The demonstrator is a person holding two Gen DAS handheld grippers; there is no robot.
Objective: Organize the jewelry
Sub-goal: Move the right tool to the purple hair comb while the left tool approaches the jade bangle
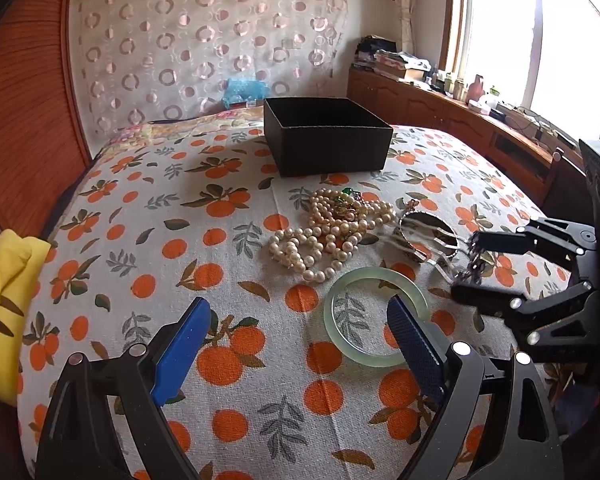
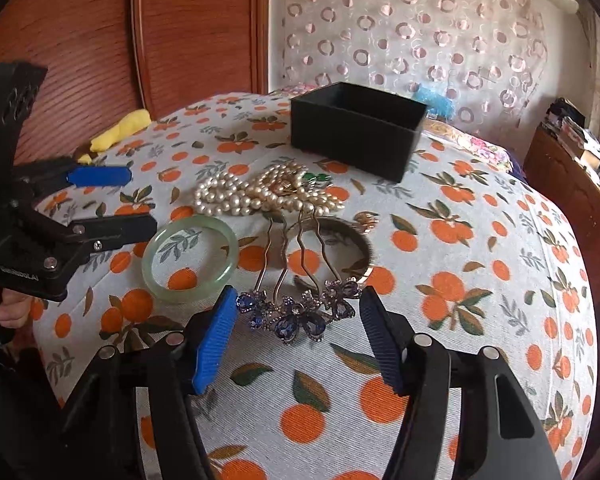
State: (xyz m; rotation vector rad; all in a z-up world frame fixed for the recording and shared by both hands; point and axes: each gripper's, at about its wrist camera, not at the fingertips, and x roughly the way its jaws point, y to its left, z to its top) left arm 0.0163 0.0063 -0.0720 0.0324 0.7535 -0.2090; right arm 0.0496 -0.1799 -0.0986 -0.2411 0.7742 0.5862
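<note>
An open black box (image 1: 326, 136) (image 2: 358, 130) stands on the orange-print bedspread. In front of it lies a heap of pearl necklaces (image 1: 328, 234) (image 2: 260, 196) with a green brooch (image 2: 318, 178). A pale green jade bangle (image 1: 374, 316) (image 2: 190, 258) lies nearer. A hair comb with purple jewelled butterflies (image 2: 298, 314) (image 1: 470, 266) lies across a thin gold bangle (image 2: 366, 248). My left gripper (image 1: 300, 344) (image 2: 140, 204) is open, its right finger over the jade bangle. My right gripper (image 2: 298, 334) (image 1: 466, 268) is open around the comb's jewelled head.
A yellow cloth (image 1: 8, 308) (image 2: 120, 132) lies at the bed's edge by the wooden headboard (image 1: 24, 128). A wooden cabinet (image 1: 440, 116) cluttered with bottles and boxes runs under the window on the right. A patterned curtain (image 1: 204, 44) hangs behind the bed.
</note>
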